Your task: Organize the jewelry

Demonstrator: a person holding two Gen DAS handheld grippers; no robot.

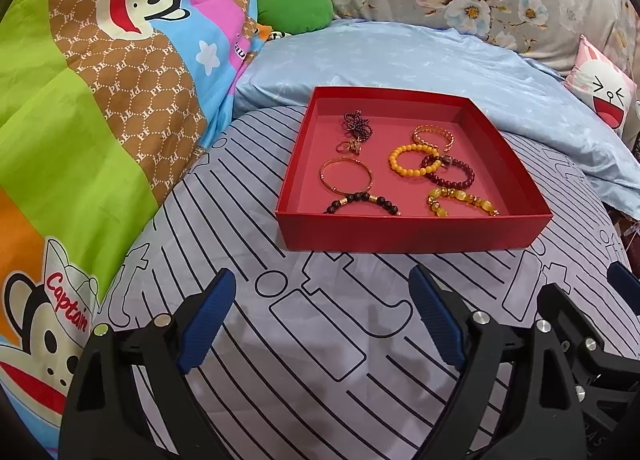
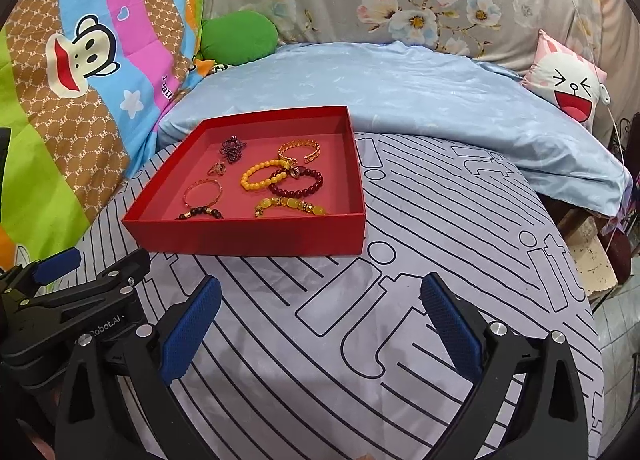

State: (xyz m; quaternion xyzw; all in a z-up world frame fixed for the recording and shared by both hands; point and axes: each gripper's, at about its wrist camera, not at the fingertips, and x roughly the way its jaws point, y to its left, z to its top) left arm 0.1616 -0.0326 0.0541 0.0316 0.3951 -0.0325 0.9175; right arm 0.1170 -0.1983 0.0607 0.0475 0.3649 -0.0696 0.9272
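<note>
Both sets of fingers are spread wide with nothing between them: our left gripper (image 1: 322, 314) hangs low over the striped bed cover (image 1: 304, 340), and our right gripper (image 2: 320, 316) does the same just beside it, its blue fingers (image 2: 452, 324) well apart and empty.

Ahead of us the red box (image 1: 412, 230) sits flat on the bed, near wall facing us, roughly square, so we can't call a long axis for it. All the jewelry is inside.

Sweeping left to right across the box floor from the left wrist view: a thin gold bangle (image 1: 346, 174) lies flat on the left. Behind it we see a small ring cluster (image 1: 349, 146), and further back a dark purple chain (image 1: 357, 124) bunched in a heap. At the near wall a black bead bracelet (image 1: 362, 202) stretches out, its long axis running left to right along that wall.

In the middle an orange bead bracelet (image 1: 412, 160) lies as a flat loop. Behind it, a gold chain cuff (image 1: 434, 136) has its open ends toward the right. A dark red bead bracelet (image 1: 450, 172) overlaps the orange one's right edge. Nearest us on the right, a yellow stone bracelet (image 1: 460, 200) runs left to right, tilting toward the front right corner.

A blue quilt (image 1: 400, 60) lies behind the box, and a cartoon blanket (image 1: 80, 100) sits off left.
</note>
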